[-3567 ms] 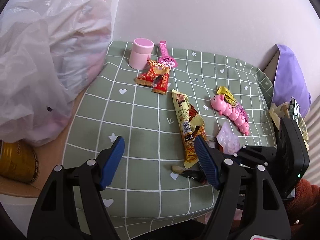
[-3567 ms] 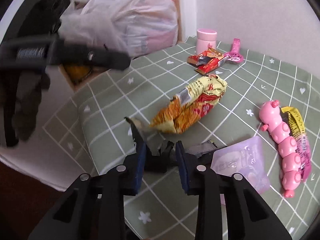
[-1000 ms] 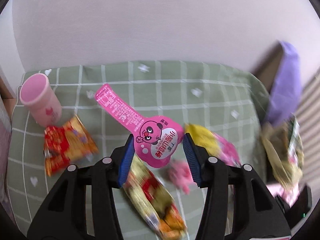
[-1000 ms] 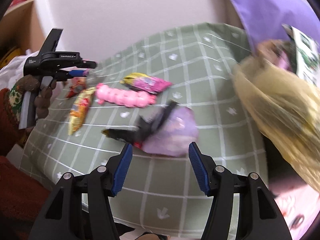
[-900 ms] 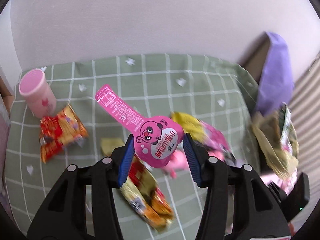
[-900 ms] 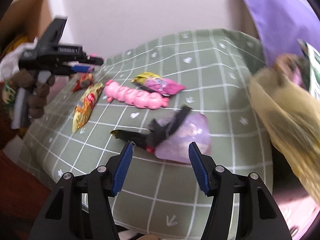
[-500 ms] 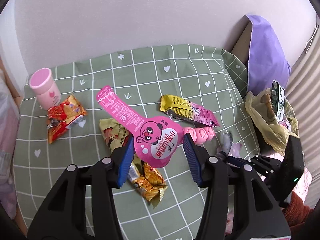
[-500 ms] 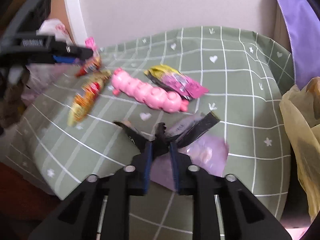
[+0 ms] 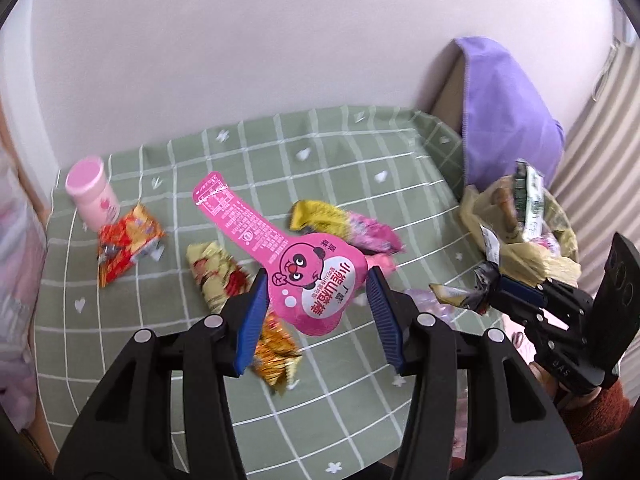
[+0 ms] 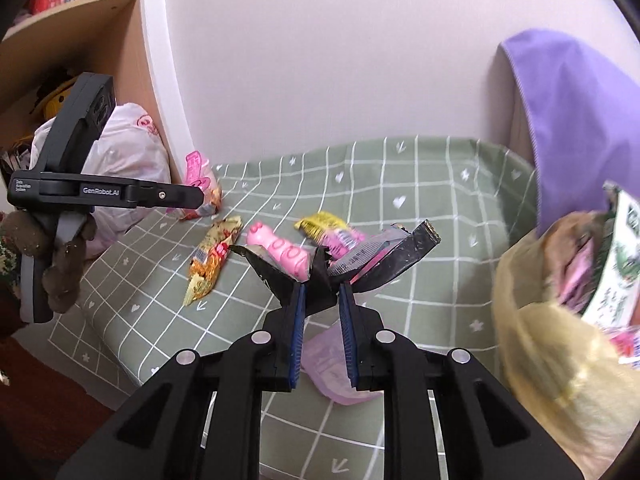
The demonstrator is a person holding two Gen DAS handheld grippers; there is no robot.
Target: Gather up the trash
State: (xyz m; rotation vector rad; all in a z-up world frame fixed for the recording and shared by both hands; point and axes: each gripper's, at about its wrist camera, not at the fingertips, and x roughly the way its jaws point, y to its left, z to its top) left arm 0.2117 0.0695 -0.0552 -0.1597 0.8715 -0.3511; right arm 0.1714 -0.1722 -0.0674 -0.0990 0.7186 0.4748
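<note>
Green checked cloth on the tabletop (image 10: 440, 208), yellow trash bag (image 10: 560, 340) off its edge at about 3 o'clock from the right gripper (image 10: 322, 304), which is clamped on a crumpled black wrapper (image 10: 392, 264) and looks nearest. The left gripper (image 9: 316, 302) pinches the pink pig-face packet (image 9: 280, 252), long axis toward 11 o'clock, bag (image 9: 516, 240) at its 2 o'clock.

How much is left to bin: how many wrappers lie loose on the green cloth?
4: red wrapper by the pink bottle, yellow-orange wrapper mid-cloth, yellow-pink wrapper beside the pink toy, pale purple packet near the right tongs. The tongs may hide more.
</note>
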